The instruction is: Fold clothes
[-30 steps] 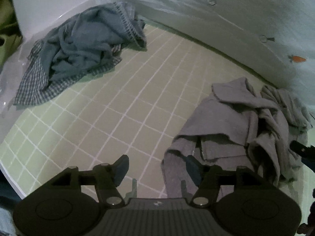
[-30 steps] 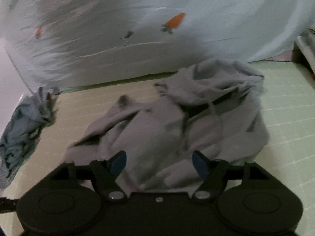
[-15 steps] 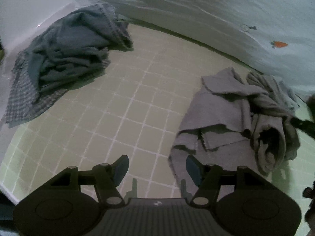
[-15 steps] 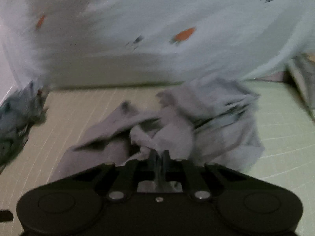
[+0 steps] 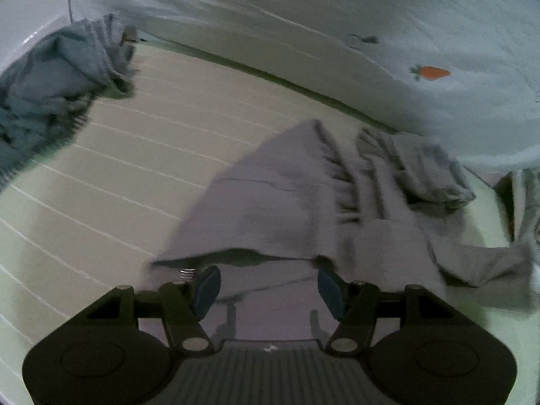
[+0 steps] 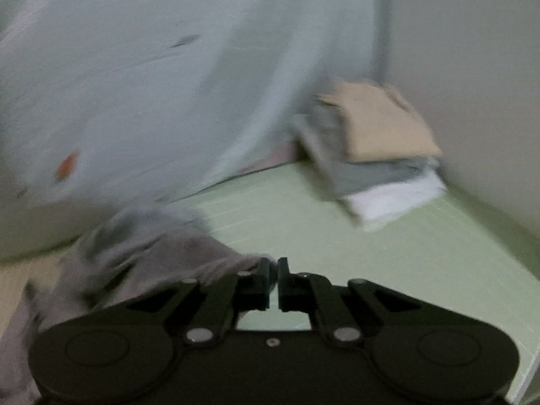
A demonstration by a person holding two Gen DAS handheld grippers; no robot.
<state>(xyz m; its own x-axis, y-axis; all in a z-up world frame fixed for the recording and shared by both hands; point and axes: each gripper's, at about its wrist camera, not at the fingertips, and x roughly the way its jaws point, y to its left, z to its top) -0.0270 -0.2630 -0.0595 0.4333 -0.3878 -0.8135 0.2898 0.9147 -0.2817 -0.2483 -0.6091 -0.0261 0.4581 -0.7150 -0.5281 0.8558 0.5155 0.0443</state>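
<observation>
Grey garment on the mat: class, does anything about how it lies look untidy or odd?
Yes. The grey garment lies crumpled and bunched on the green mat, unlike the neat folded stack in the corner. One edge is pinched in the right gripper.

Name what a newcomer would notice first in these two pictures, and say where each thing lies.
The crumpled grey hoodie sprawls mid-mat, right ahead of the open left tool. In the right wrist view, the right tool is shut on the hoodie's edge, with a neat stack of folded clothes in the far corner. A blue-grey pile of clothes sits far left, below a carrot-print sheet.
</observation>
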